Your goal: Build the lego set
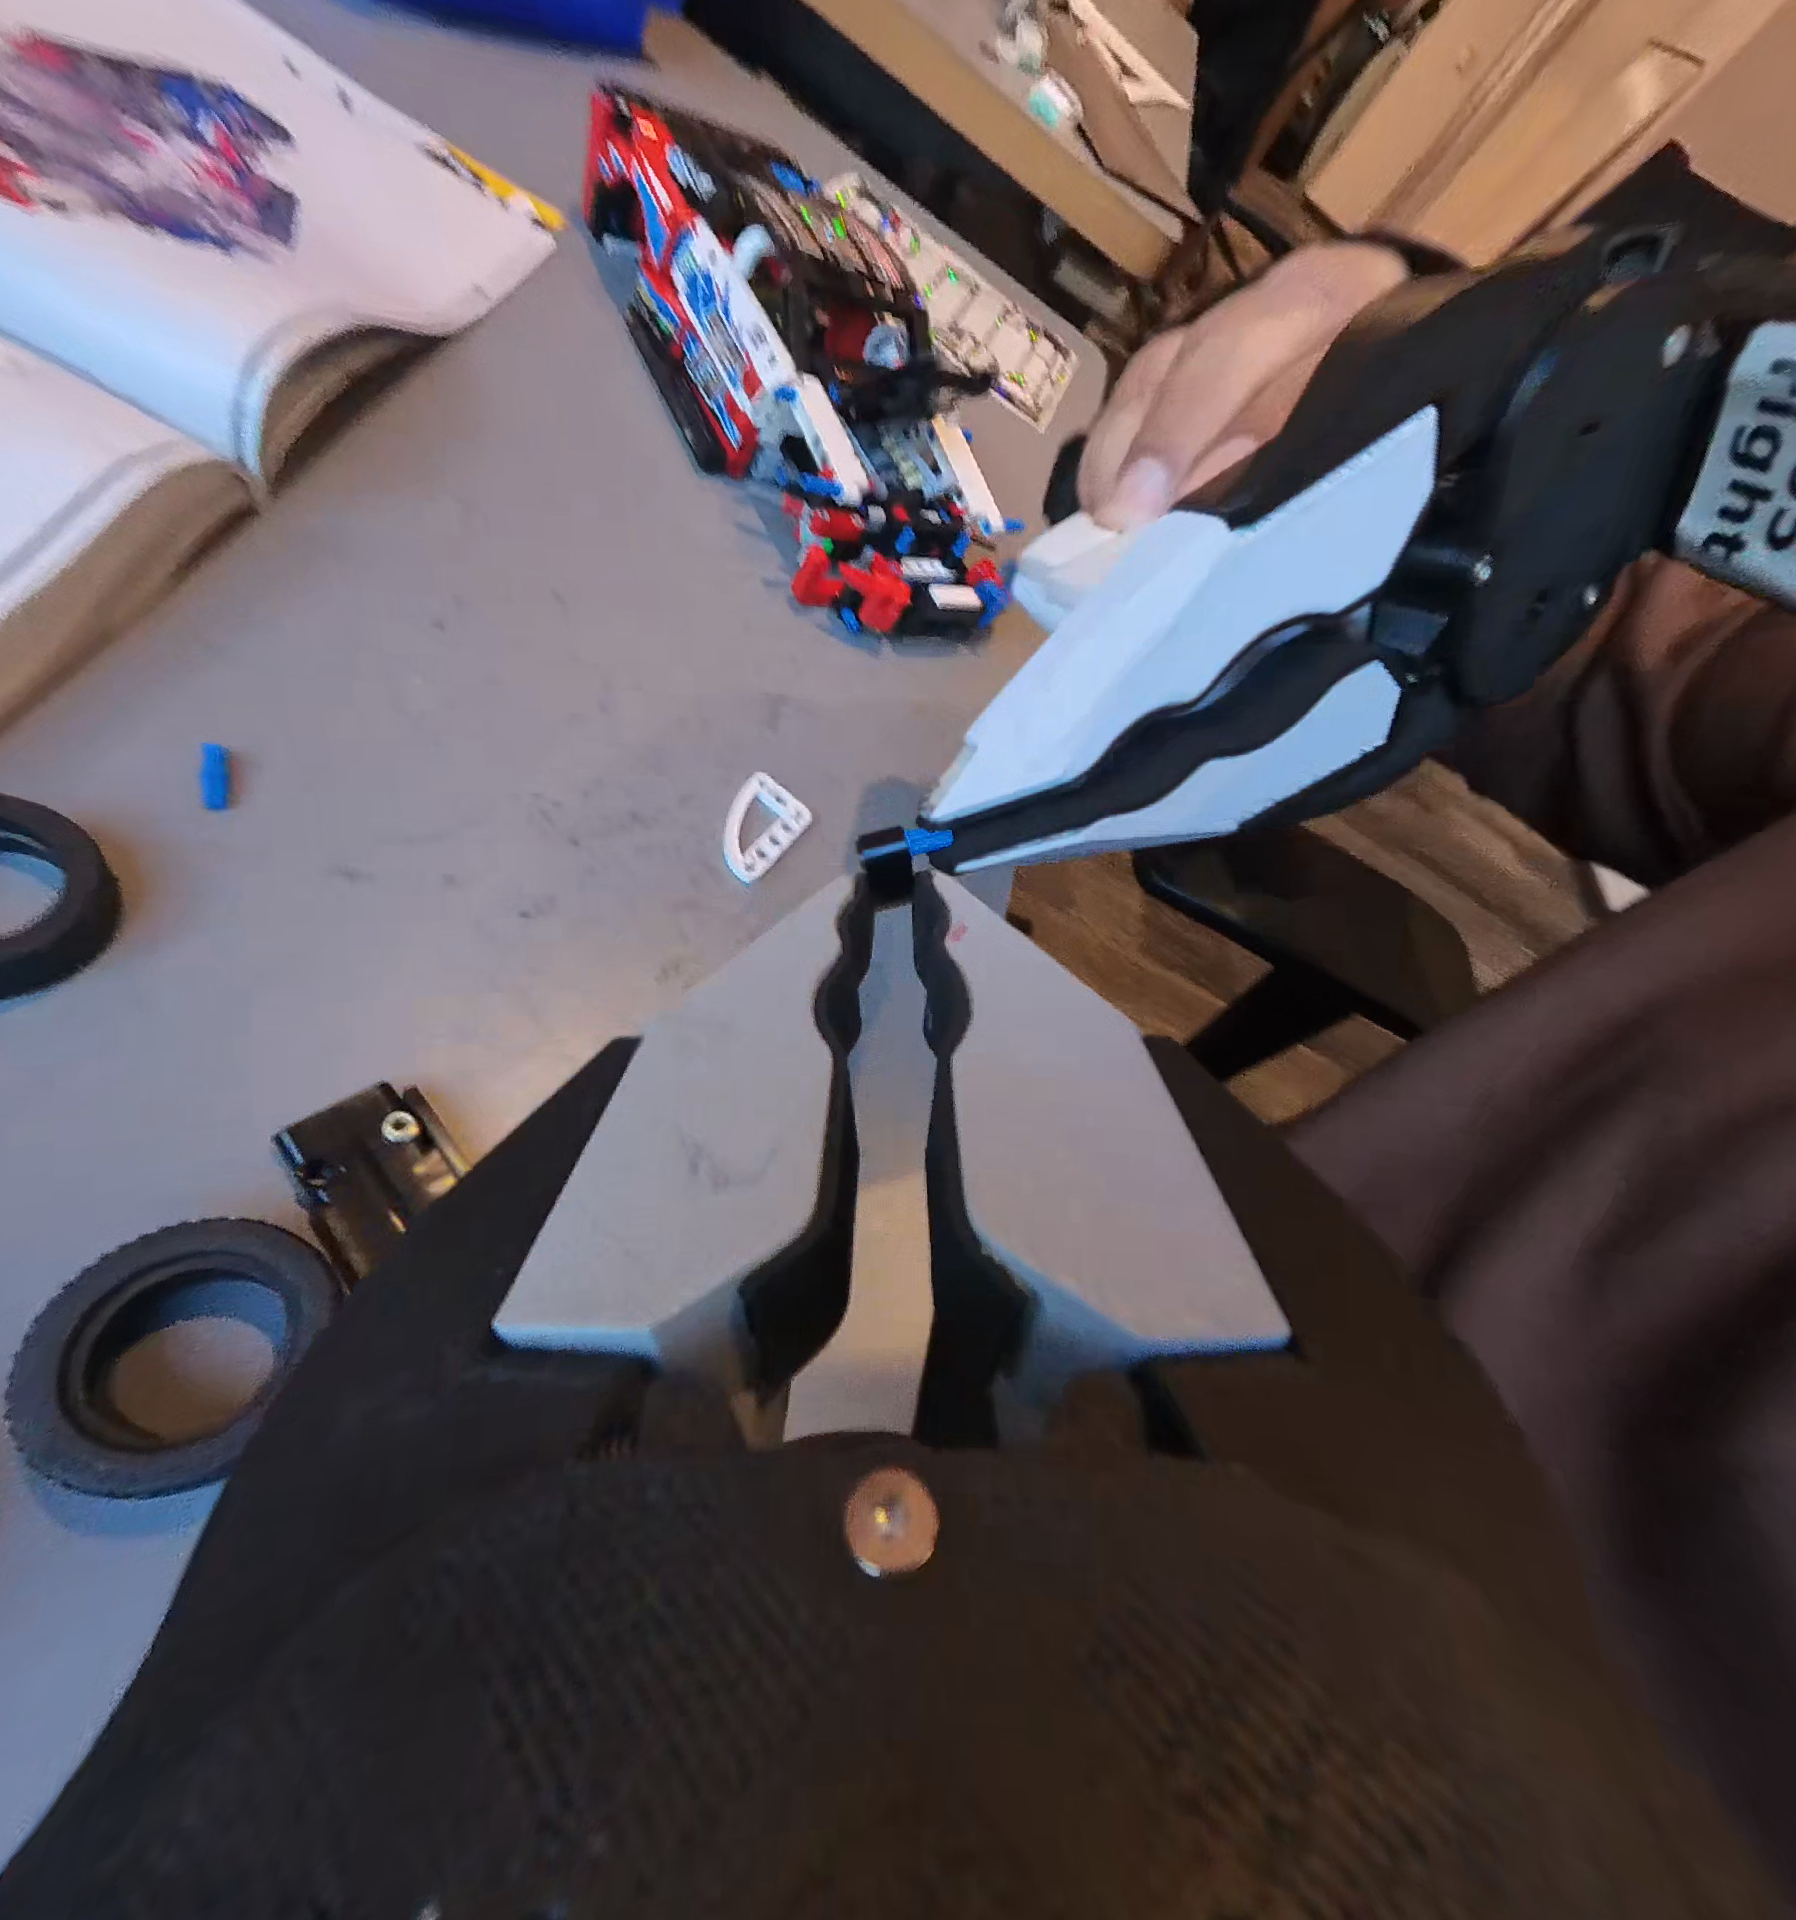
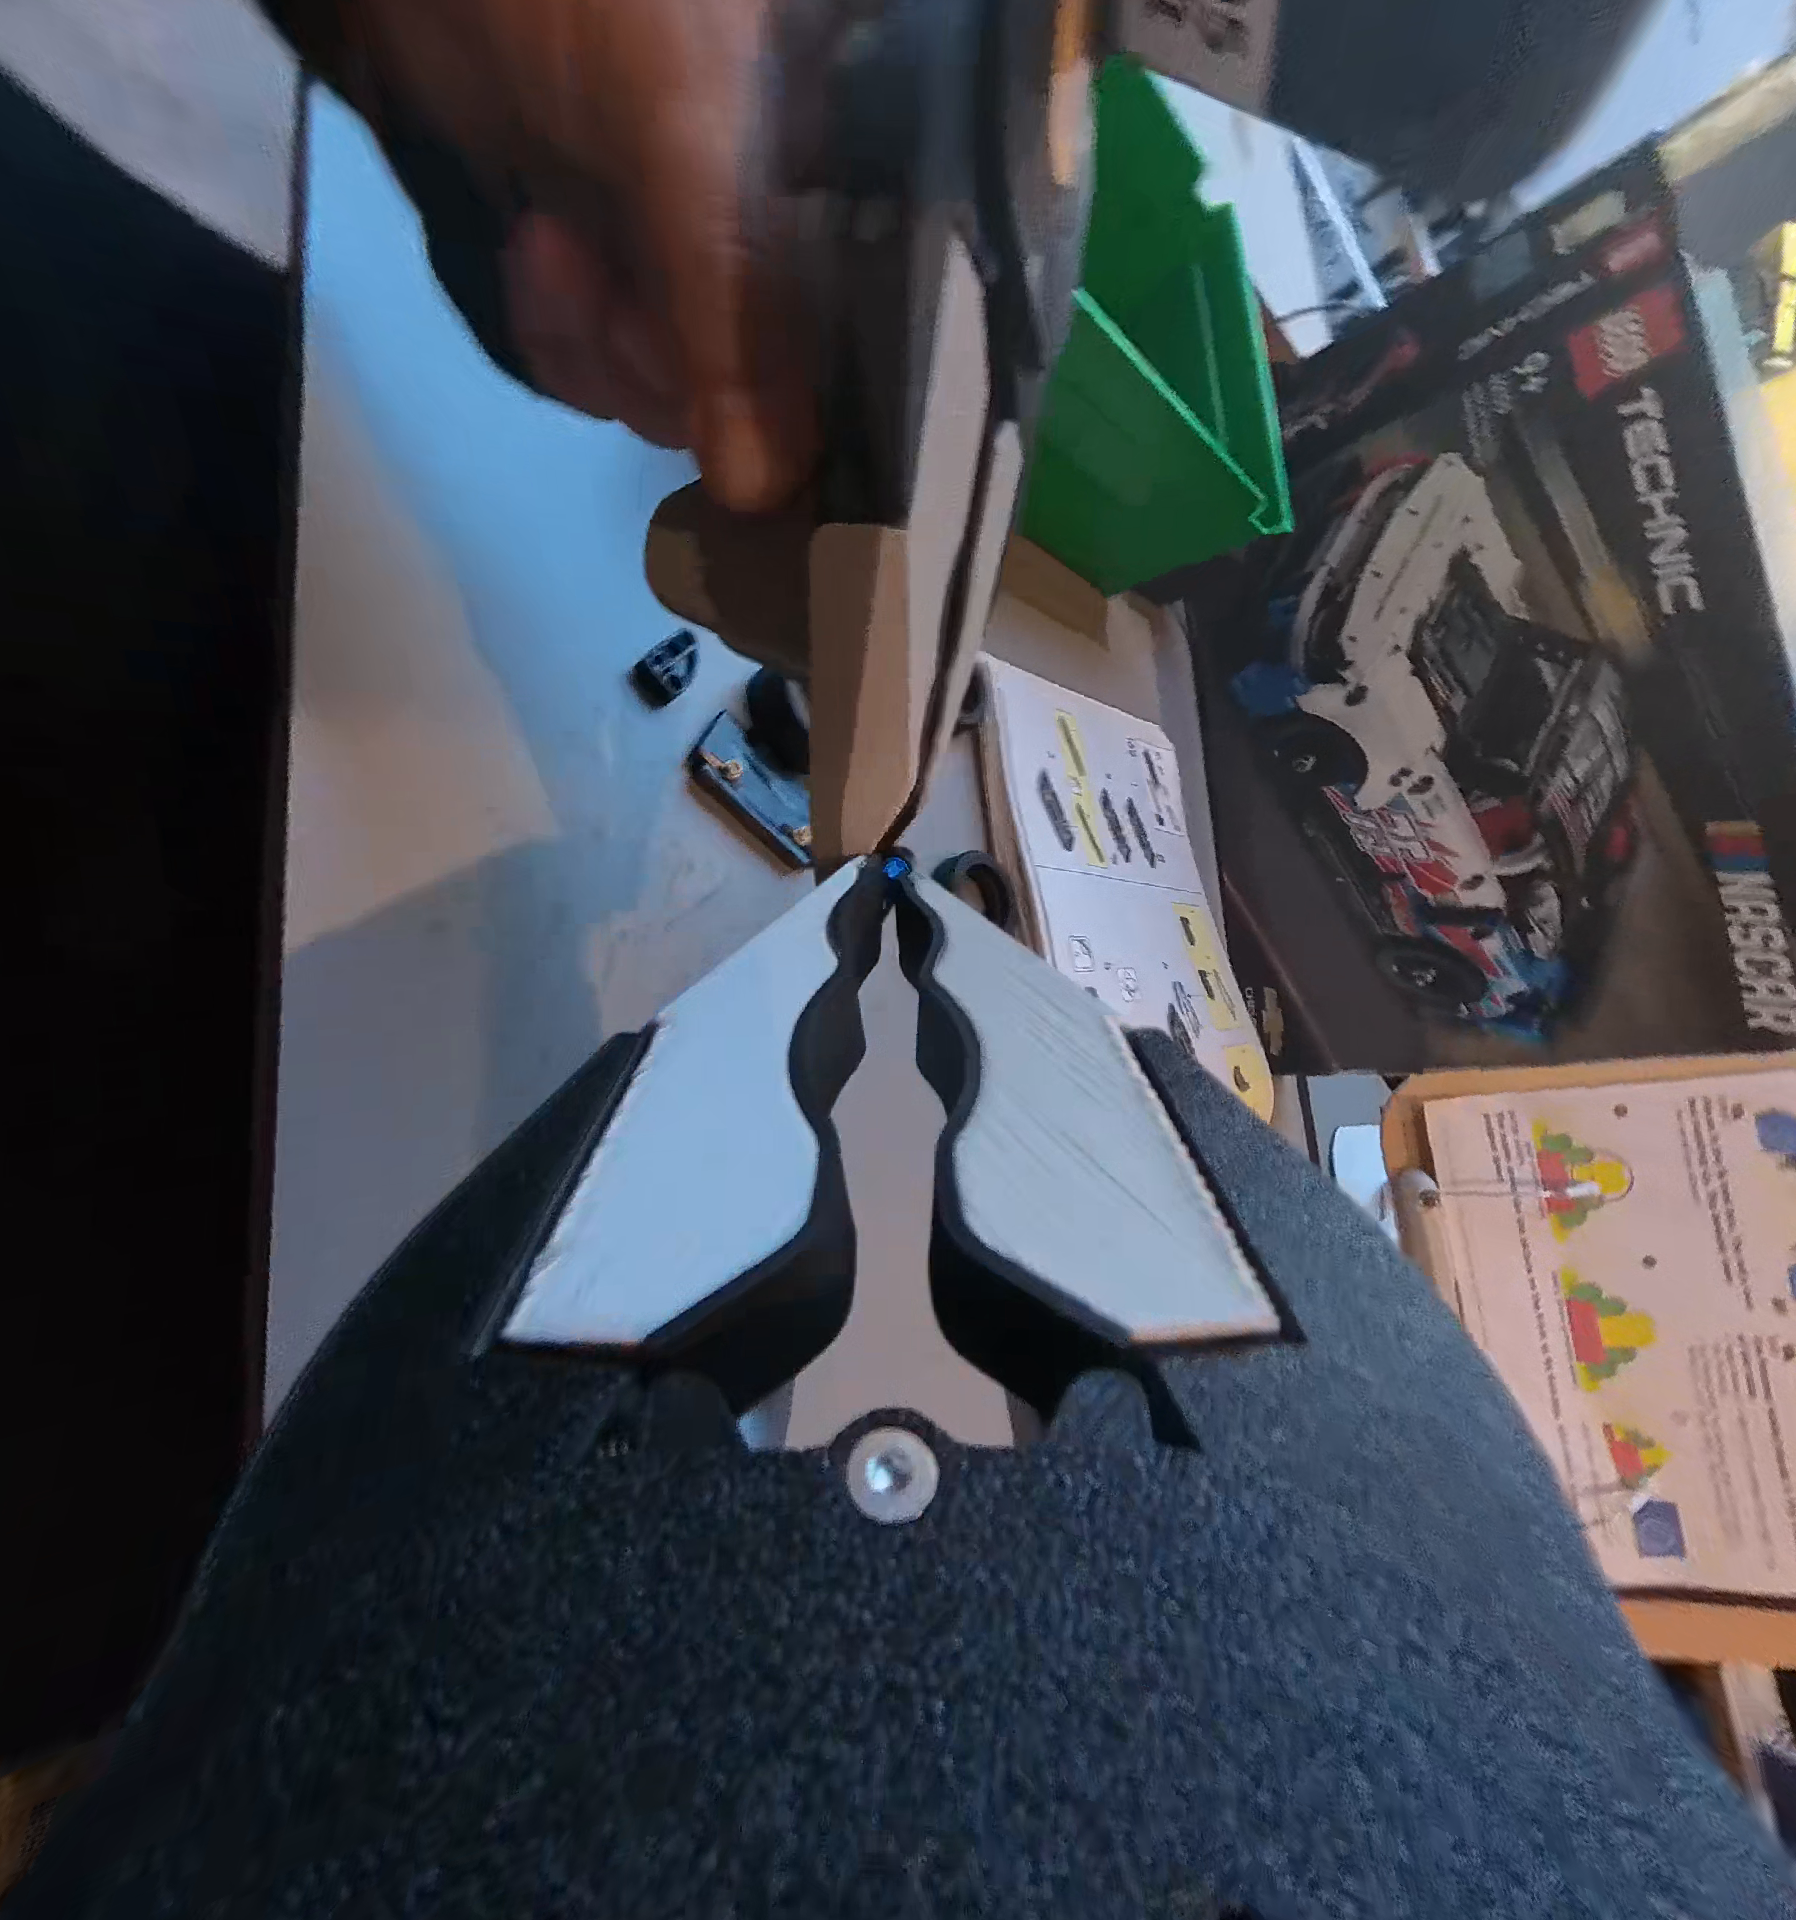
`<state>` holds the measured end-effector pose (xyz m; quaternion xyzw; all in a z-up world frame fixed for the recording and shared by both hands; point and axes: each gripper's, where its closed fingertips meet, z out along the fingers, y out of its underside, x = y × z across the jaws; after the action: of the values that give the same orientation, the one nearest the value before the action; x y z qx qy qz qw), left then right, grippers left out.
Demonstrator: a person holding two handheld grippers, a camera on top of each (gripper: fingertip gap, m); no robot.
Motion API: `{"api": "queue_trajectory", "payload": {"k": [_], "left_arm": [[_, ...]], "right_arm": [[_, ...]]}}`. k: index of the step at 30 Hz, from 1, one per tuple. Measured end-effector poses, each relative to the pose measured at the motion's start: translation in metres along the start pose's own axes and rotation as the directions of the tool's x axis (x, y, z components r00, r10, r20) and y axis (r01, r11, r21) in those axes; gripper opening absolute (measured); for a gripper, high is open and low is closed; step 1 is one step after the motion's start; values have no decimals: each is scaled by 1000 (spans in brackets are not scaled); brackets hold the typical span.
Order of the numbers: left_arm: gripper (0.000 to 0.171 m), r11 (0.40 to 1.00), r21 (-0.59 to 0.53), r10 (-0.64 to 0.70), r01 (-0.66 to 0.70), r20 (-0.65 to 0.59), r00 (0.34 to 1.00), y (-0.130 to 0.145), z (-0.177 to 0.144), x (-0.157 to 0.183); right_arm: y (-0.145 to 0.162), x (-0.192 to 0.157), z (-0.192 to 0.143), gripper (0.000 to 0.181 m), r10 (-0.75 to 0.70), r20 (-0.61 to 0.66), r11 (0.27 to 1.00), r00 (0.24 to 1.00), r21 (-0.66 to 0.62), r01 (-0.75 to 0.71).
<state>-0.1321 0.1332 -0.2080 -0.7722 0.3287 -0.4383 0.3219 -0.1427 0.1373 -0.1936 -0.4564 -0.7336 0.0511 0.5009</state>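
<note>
Gripping: a small black piece (image 1: 886,854) is pinched between the tips of the left gripper (image 1: 889,883), above the table (image 1: 478,644) edge.
Right gripper: the right gripper (image 1: 938,840) is closed on a blue pin (image 1: 925,840), whose free end touches the black piece; in the right wrist view the pin (image 2: 894,864) is seen end-on between the fingers (image 2: 852,914).
Hand: a hand (image 1: 1216,374) is wrapped around the right gripper's body, where a white label with printed writing is fixed.
Model: a partly built car (image 1: 769,384) in red, white, blue and black is stood on the table, well apart from the grippers.
Loose parts: a white curved piece (image 1: 766,826) is laid near the fingertips; a blue pin piece (image 1: 214,775) lies farther left; two black tyres (image 1: 161,1351) (image 1: 11,894) and a black block with a metal screw (image 1: 369,1153) are set at the left.
Booklet: an open instruction booklet (image 1: 198,270) is spread on the table's far left; its printed pages (image 2: 1112,831) are also seen in the right wrist view.
Box: the set's black box (image 2: 1559,665), bearing a car picture, a brand logo and printed writing, is laid beside the booklet.
Other: a green plastic object (image 2: 1154,416) and a printed sheet in a wooden tray (image 2: 1642,1340) are visible nearby.
</note>
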Motion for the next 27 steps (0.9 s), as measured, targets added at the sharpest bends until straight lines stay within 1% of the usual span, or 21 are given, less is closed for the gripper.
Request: {"api": "queue_trajectory", "payload": {"k": [5,9,12,13,14,16,18,19,21,22,25,27], "left_arm": [[6,985,-152,-100,81,-122,988,21,2,7],[5,946,-306,-182,108,-224,957,40,3,15],[6,915,-389,-232,109,-284,930,51,3,20],[5,912,-394,-239,114,-283,929,52,4,18],[6,916,-382,-239,123,-273,932,51,5,14],[6,930,-331,-258,160,-276,926,45,5,10],[6,937,-259,-313,235,-320,894,36,2,10],[6,933,-224,-346,281,-356,868,30,0,12],[5,915,-165,-402,369,-447,799,18,-4,18],[5,907,-140,-413,396,-473,778,14,-5,20],[5,897,-93,-417,432,-506,755,10,-5,21],[5,890,-83,-420,448,-529,738,9,-5,23]], "right_arm": [[-1,-21,2,1,-122,142,992,982,-21,126],[-3,-41,2,1,-212,249,975,945,-14,222],[-4,-52,2,1,-225,300,972,927,0,236],[-3,-53,3,1,-205,297,976,933,-11,218],[0,-51,5,2,-154,293,985,944,-28,170],[1,-45,8,2,-15,265,999,964,-45,28],[-2,-36,8,2,80,202,997,976,-24,-77],[-4,-32,6,3,128,175,992,976,-3,-130],[-11,-21,-1,4,223,129,970,966,69,-234],[-12,-17,-5,3,268,123,955,956,98,-280],[-12,-9,-14,1,380,132,907,916,141,-397],[-15,-7,-20,0,405,140,888,903,173,-425]]}}
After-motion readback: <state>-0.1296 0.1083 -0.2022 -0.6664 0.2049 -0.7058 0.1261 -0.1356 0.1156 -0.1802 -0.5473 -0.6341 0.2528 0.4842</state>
